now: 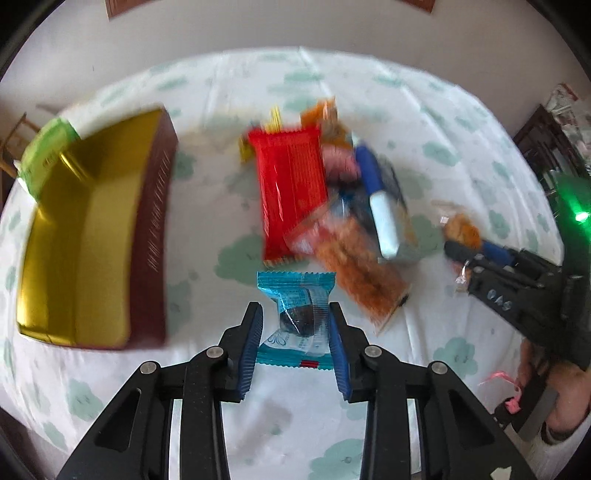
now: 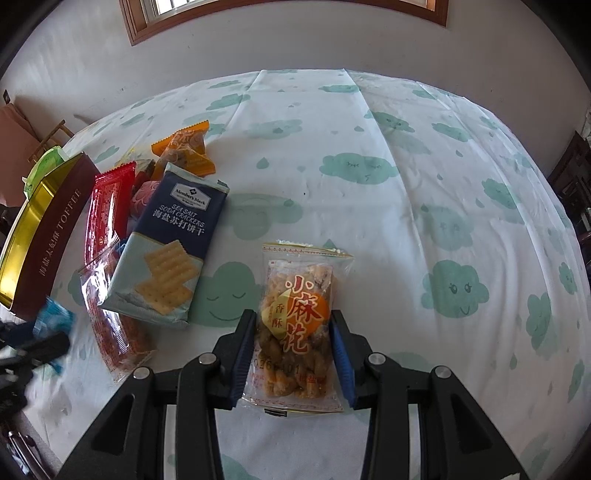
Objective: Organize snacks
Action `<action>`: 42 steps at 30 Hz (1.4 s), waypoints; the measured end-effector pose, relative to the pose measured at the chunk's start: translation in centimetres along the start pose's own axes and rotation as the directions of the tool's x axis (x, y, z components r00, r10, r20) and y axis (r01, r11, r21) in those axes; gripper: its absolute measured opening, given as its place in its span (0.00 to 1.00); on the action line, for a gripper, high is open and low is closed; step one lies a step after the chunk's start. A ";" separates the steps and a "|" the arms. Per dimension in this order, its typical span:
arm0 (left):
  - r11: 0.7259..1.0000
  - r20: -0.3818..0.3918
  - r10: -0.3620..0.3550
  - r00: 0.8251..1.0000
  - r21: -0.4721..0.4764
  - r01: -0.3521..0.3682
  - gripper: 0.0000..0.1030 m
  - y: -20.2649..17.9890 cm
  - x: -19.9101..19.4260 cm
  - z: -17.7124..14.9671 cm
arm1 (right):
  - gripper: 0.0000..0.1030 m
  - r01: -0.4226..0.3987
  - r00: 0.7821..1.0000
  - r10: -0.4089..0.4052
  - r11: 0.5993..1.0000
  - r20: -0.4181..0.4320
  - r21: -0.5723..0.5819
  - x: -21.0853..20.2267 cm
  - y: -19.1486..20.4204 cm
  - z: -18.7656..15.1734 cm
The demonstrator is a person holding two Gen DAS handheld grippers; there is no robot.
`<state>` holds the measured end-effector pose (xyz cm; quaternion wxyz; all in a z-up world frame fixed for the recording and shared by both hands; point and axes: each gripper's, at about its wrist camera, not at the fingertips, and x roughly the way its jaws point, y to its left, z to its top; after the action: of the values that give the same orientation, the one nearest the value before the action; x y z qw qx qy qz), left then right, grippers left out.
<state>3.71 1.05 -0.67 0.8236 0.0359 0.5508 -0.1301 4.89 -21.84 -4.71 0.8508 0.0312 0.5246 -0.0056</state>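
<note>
My left gripper [image 1: 295, 325] is shut on a small teal snack packet [image 1: 297, 314] with a dark round sweet inside, held above the table. My right gripper [image 2: 293, 339] is shut on a clear bag of fried dough twists [image 2: 297, 328] with red characters. A pile of snacks lies between them: a red packet [image 1: 291, 192], a navy soda cracker pack [image 2: 173, 251], an orange packet [image 2: 186, 147] and a clear bag of orange sticks [image 1: 354, 266]. An open toffee tin [image 1: 85, 236] with a gold inside and maroon walls stands at the left; it also shows in the right wrist view [image 2: 44, 236].
The table is covered by a white cloth with green clouds [image 2: 406, 184]. A green pack [image 1: 48, 151] lies behind the tin. A wall and window frame [image 2: 288, 14] stand beyond the far edge. Dark furniture [image 1: 546, 136] is at the right.
</note>
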 end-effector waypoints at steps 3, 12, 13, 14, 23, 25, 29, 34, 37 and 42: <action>0.999 0.089 0.036 0.995 0.015 -0.037 0.31 1.8 -2.3 1.0 | 0.39 0.009 1.000 -0.009 1.000 -0.001 -0.004 0.0 0.1 0.0; 0.974 0.187 0.224 0.957 -0.015 -0.225 0.31 9.3 -3.8 2.8 | 0.39 0.062 0.998 -0.062 0.998 -0.005 -0.023 0.2 0.8 0.2; 0.971 0.184 0.238 0.954 -0.020 -0.239 0.31 10.2 -3.5 2.8 | 0.39 0.064 0.998 -0.064 0.998 -0.007 -0.019 0.3 0.8 0.2; 0.968 0.182 0.251 0.951 -0.021 -0.252 0.31 10.8 -3.3 2.8 | 0.39 0.066 0.998 -0.066 0.998 -0.008 -0.017 0.3 0.8 0.3; 0.952 0.088 0.301 0.949 -0.087 -0.294 0.31 17.6 0.3 2.4 | 0.39 0.110 0.994 -0.110 0.994 -0.017 0.006 0.3 1.2 0.5; 0.952 0.075 0.300 0.951 -0.085 -0.294 0.31 18.1 1.0 2.0 | 0.38 0.125 0.992 -0.125 0.992 -0.010 0.018 0.0 1.3 0.6; 0.957 0.062 0.283 0.957 -0.081 -0.278 0.31 18.3 1.9 1.4 | 0.38 0.153 0.988 -0.154 0.988 0.018 0.035 -1.1 1.4 1.0; 0.961 0.044 0.270 0.962 -0.073 -0.266 0.31 18.5 2.6 0.7 | 0.38 0.160 0.985 -0.161 0.987 0.067 0.020 -3.3 2.8 1.9; 0.963 0.031 0.261 0.965 -0.076 -0.258 0.31 18.8 2.9 0.4 | 0.38 0.133 0.987 -0.132 0.991 0.095 0.003 -4.4 4.4 2.4; 0.964 0.033 0.257 0.966 -0.083 -0.254 0.31 19.0 2.8 0.0 | 0.38 0.070 0.991 -0.065 0.997 0.118 -0.044 -5.5 8.1 3.1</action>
<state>9.55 18.84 -4.81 0.8462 0.0718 0.5281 -0.0019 5.51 -14.11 1.99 0.8797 -0.0073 0.4749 -0.0238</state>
